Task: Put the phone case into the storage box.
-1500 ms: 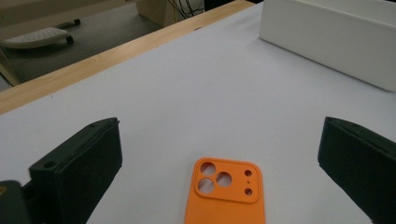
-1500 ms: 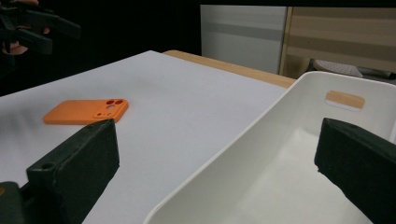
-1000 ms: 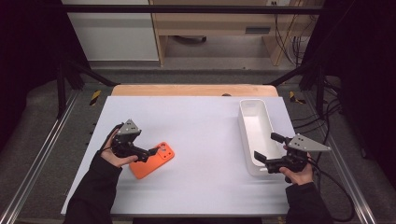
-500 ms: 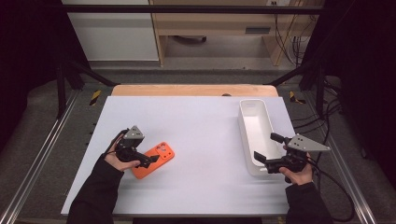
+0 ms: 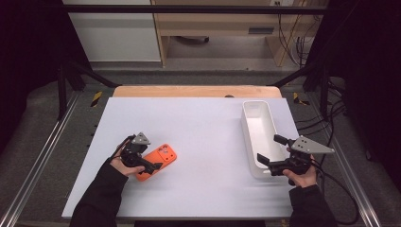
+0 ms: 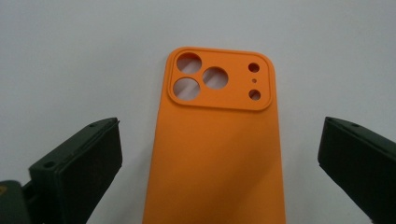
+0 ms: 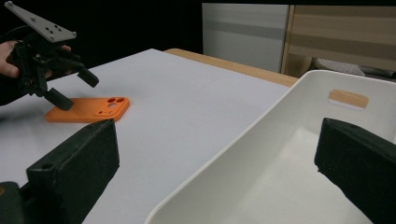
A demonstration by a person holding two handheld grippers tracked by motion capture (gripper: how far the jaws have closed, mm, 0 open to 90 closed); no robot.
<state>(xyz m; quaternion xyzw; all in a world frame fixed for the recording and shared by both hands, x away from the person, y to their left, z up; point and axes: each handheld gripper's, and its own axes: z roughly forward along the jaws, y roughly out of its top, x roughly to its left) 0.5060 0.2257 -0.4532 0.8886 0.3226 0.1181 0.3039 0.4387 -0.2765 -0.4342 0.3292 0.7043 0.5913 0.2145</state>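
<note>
Lab bench: framed white table (image 5: pixel 203 123), black curtains (image 5: pixel 28 56), trailing cables (image 5: pixel 293 28).

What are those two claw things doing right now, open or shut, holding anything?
Left gripper: open, jaws either side of the orange phone case, not clamped on it.
Right gripper: open, holding nothing, at the white bin.

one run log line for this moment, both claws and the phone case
left claw: open, astride orange phone case | case: flat on table | right claw: open, at white bin near end
</note>
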